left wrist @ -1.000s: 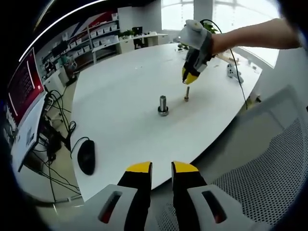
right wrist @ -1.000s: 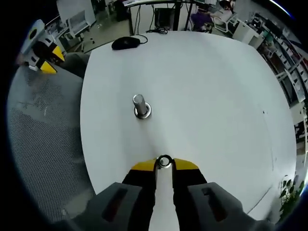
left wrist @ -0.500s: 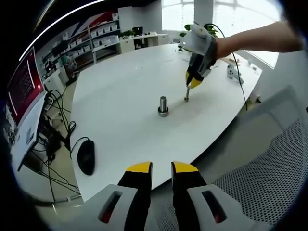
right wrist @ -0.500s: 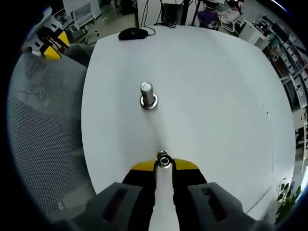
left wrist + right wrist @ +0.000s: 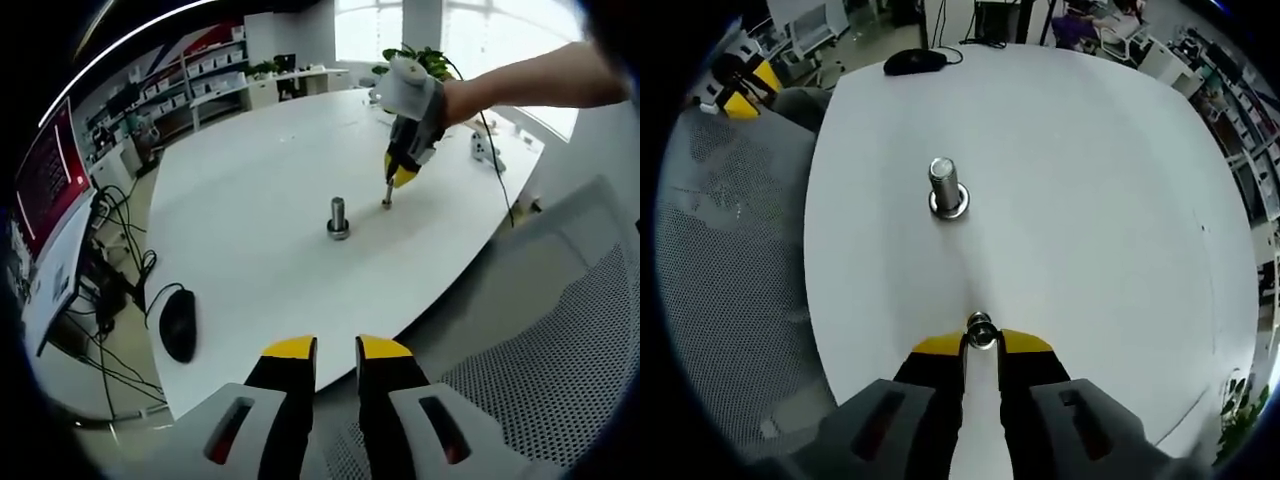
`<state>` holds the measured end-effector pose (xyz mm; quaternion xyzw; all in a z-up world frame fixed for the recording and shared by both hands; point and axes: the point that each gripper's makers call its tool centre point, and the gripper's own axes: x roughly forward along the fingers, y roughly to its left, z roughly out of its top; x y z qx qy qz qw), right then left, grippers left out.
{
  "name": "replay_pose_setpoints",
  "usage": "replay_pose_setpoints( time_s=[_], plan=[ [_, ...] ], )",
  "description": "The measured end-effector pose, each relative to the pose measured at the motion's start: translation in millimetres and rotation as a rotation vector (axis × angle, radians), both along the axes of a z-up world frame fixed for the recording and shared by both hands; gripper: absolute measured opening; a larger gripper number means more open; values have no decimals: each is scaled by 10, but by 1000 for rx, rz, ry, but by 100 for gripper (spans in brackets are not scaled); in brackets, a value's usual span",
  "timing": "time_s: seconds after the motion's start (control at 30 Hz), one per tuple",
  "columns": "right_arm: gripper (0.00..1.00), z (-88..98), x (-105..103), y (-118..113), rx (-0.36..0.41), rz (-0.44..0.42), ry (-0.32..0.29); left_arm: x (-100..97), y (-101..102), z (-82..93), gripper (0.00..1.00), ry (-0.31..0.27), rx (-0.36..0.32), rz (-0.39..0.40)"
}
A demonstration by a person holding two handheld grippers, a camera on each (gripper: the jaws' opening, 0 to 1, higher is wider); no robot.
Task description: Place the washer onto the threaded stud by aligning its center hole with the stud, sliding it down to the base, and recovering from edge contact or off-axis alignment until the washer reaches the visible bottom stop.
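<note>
Right gripper view shows your right claw [image 5: 981,343] pinched narrow on the washer [image 5: 980,331], held over the desk [image 5: 1090,200] well apart from the threaded stud [image 5: 945,187], ready to carry across. Your left claw [image 5: 334,350] idles off-desk, slightly parted, gripping nothing.

Black mouse [image 5: 180,325] on white table [image 5: 250,190]; mesh chair [image 5: 560,360] beside.
</note>
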<state>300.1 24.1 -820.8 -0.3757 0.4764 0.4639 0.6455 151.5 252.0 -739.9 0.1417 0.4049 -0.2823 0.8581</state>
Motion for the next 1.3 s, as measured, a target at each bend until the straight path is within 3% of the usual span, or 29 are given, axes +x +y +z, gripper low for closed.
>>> replay_pose_setpoints(
  time_s=[0.6, 1.07, 1.3],
  plan=[
    [14, -322, -52, 18, -38, -21, 53, -10, -3, -22, 13, 17, -4, 1],
    [15, -355, -50, 80, -15, -42, 56, -18, -1, -36, 13, 26, 1, -2],
    [23, -328, -77, 65, 3, -38, 31, -19, 0, -45, 13, 29, 4, -2]
  ],
)
